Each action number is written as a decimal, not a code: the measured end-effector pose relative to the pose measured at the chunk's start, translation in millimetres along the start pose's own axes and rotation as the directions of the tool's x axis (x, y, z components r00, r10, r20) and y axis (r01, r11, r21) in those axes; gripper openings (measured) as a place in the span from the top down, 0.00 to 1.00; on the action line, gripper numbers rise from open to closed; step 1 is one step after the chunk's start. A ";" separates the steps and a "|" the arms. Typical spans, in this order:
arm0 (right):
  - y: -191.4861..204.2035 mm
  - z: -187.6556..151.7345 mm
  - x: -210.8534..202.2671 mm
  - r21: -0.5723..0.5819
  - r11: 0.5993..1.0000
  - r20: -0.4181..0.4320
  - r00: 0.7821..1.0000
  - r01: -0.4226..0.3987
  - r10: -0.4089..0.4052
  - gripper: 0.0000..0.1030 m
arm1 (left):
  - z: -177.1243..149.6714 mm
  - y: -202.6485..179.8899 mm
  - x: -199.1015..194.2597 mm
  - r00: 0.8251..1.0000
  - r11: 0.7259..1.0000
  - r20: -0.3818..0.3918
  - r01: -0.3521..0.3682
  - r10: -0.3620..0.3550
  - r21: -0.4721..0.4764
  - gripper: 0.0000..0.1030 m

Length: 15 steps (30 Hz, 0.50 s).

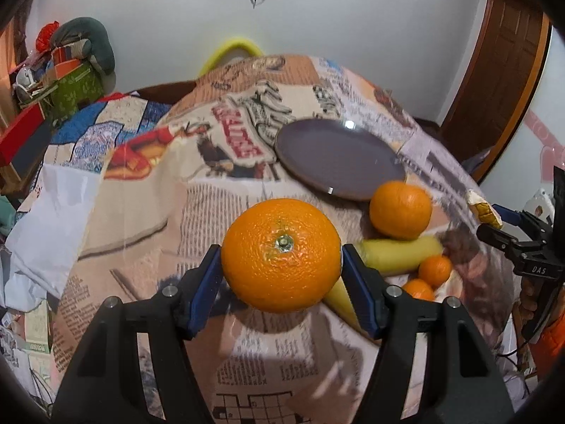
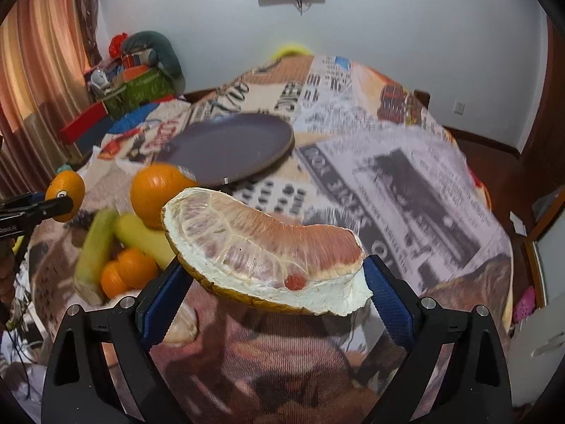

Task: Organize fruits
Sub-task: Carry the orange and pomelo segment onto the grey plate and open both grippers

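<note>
My left gripper (image 1: 280, 252) is shut on a large orange (image 1: 281, 254), one blue pad on each side, held above the table. My right gripper (image 2: 273, 263) is shut on a pink pomelo slice (image 2: 261, 243) still in its rind, its pads at the two ends. A dark purple plate (image 1: 339, 159) lies bare behind the fruit pile. On the cloth sit another orange (image 1: 400, 210), yellow-green bananas (image 1: 399, 254) and small tangerines (image 1: 435, 269). The right gripper (image 1: 489, 219) shows at the far right of the left wrist view. The left gripper (image 2: 60, 199) and its orange (image 2: 67, 190) show at the left of the right wrist view.
A newspaper-print cloth (image 2: 388, 183) covers the table. Boxes and a grey cushion (image 1: 70, 70) are stacked at the far left, with white paper (image 1: 49, 219) at the left edge. A wooden door (image 1: 501, 81) stands to the right. A pale peeled piece (image 2: 183, 327) lies below the right gripper.
</note>
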State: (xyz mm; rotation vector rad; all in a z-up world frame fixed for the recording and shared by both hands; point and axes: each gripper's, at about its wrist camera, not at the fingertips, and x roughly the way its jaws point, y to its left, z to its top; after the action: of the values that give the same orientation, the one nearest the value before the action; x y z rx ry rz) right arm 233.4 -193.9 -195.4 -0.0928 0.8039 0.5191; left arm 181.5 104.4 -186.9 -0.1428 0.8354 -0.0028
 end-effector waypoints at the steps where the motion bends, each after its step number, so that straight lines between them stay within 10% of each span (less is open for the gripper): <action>1: 0.3 3.6 -1.7 -0.001 1.000 0.009 1.000 0.001 -0.001 0.07 | 3.2 -1.4 -1.4 1.000 1.000 0.010 0.002 -0.002 0.000 0.36; 15: 7.1 60.0 -3.6 -0.021 1.000 0.146 0.989 0.009 -0.005 0.07 | 66.7 -18.8 -0.3 0.989 0.999 0.147 0.034 -0.034 0.008 0.36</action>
State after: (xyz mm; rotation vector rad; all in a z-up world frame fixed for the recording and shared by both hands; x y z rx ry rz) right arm 267.8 -172.8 -150.2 -0.0763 0.6545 0.5218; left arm 231.5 94.2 -140.2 -0.1503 0.6857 -0.0264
